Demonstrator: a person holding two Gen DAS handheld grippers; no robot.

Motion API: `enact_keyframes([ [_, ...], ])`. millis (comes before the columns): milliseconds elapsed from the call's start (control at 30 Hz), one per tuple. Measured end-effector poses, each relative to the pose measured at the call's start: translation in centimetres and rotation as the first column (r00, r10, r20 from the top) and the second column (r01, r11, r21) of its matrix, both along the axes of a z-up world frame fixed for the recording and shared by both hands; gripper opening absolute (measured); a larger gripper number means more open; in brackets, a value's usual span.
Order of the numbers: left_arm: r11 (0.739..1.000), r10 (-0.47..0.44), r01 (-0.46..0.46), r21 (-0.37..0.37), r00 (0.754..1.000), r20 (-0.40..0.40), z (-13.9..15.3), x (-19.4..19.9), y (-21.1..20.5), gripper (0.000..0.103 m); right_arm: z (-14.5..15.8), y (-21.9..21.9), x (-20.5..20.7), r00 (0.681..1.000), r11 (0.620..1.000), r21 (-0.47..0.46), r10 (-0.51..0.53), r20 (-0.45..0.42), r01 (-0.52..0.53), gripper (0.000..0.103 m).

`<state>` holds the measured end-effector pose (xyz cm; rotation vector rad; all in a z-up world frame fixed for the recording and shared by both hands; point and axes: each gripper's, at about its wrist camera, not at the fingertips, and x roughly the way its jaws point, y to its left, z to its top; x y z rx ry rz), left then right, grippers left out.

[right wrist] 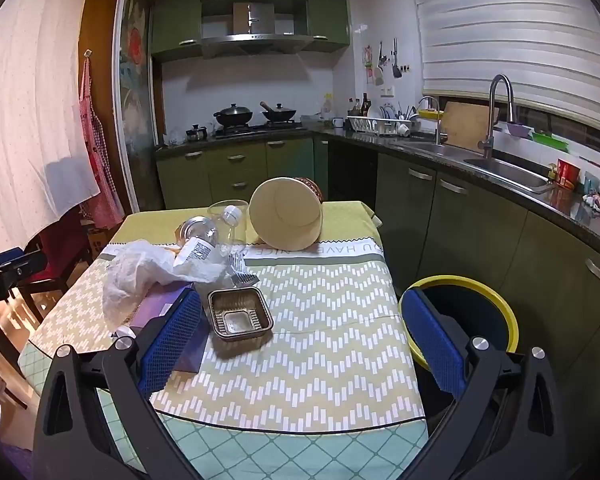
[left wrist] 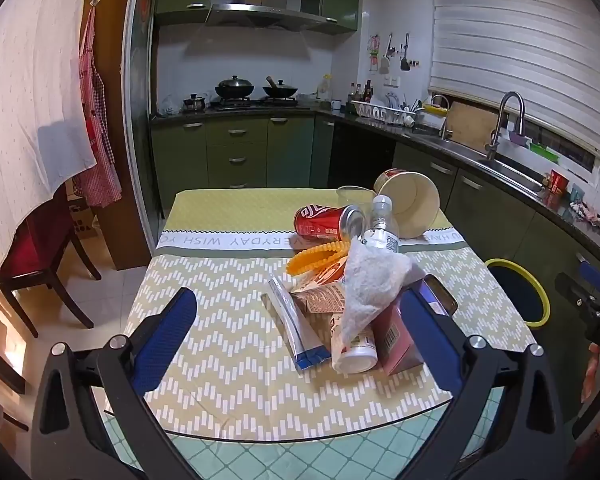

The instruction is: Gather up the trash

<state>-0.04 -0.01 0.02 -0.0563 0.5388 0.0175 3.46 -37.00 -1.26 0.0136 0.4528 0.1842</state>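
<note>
The left gripper [left wrist: 300, 332] is held above the near edge of the table [left wrist: 228, 320] with its jaws spread wide; nothing is clamped between the blue pads [left wrist: 168, 336]. The right gripper [right wrist: 300, 332] is likewise held with its jaws fully apart and empty, its right pad seen in front of the yellow-rimmed trash bin [right wrist: 496, 300], which stands on the floor just beside the table's right side.

The trash is gathered in a loose heap on the patterned tablecloth [left wrist: 204, 216], toward the centre and right of the table. Nearest the left gripper lie a flattened white and blue tube [left wrist: 296, 328], a white cup on its side [left wrist: 356, 354], a pink carton [left wrist: 398, 338] and a crumpled clear plastic bag [left wrist: 370, 280] draped over them. Behind these are found an orange corrugated strip [left wrist: 316, 258], a red soda can [left wrist: 326, 222] on its side, a clear plastic bottle [left wrist: 382, 222] and a large paper bowl [left wrist: 414, 204] tipped on its side, its opening toward the cameras. A clear plastic cup [left wrist: 352, 196] stands near the bowl.

In the right wrist view, a square brown plastic tray [right wrist: 240, 314] is seen lying upright just beside the left pad, and a purple box [right wrist: 164, 304] partly under the bag.
</note>
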Motion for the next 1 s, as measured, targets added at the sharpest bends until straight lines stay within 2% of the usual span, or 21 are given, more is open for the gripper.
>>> enact_keyframes([
  [1000,1.000,-0.024,0.023,-0.003,1.000,-0.018,-0.6,0.5,-0.5,0.097,-0.7,0.6,0.9,1.000,1.000,-0.003,0.000,-0.021,0.000,0.099],
])
